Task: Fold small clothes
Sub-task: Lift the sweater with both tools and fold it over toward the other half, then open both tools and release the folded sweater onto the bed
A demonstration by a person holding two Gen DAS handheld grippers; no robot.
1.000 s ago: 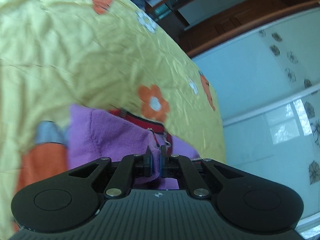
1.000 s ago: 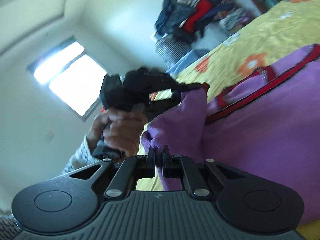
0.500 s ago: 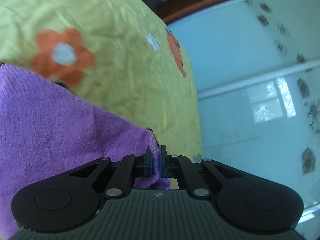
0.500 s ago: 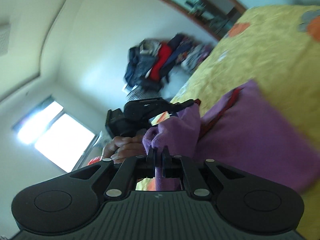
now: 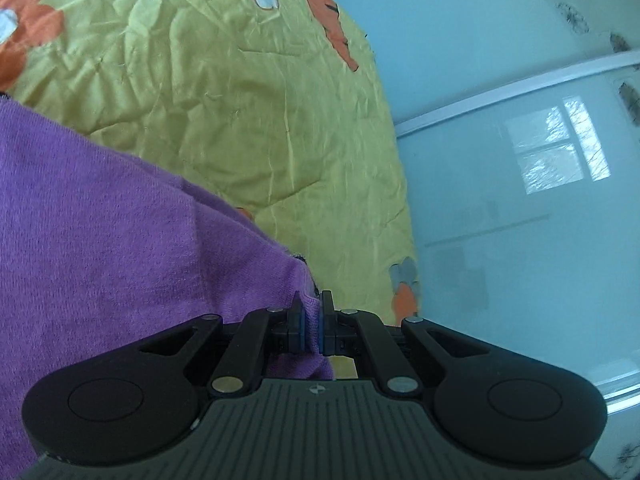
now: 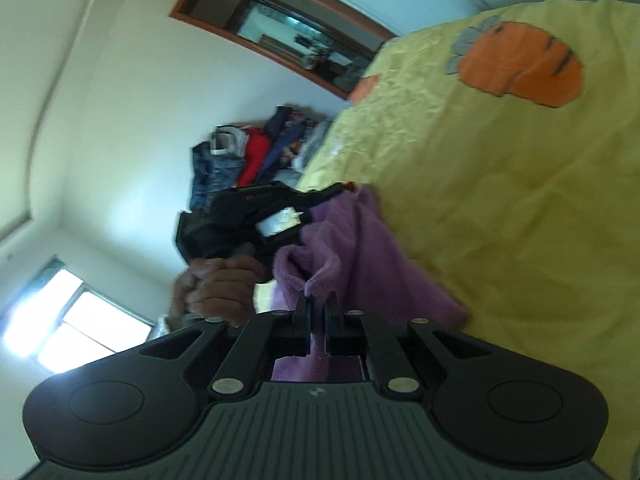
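Note:
A small purple knit garment (image 5: 100, 240) hangs between my two grippers over the yellow bed. My left gripper (image 5: 311, 304) is shut on a corner of its edge. My right gripper (image 6: 317, 308) is shut on another bunched edge of the same garment (image 6: 360, 264). In the right wrist view the left gripper (image 6: 340, 189) and the hand holding it show beyond the cloth, pinching its far corner. The garment's red trim is hidden now.
The yellow bedspread (image 5: 248, 120) with orange carrot and flower prints lies under the garment. A pale glass wardrobe door (image 5: 520, 160) stands past the bed's edge. A pile of clothes (image 6: 248, 156) sits by the far wall, near a wood-framed doorway (image 6: 288, 36).
Both grippers have swung with the garment still pinched. The cloth has lifted and turned, so its red trim went out of sight and more bare bedspread shows.

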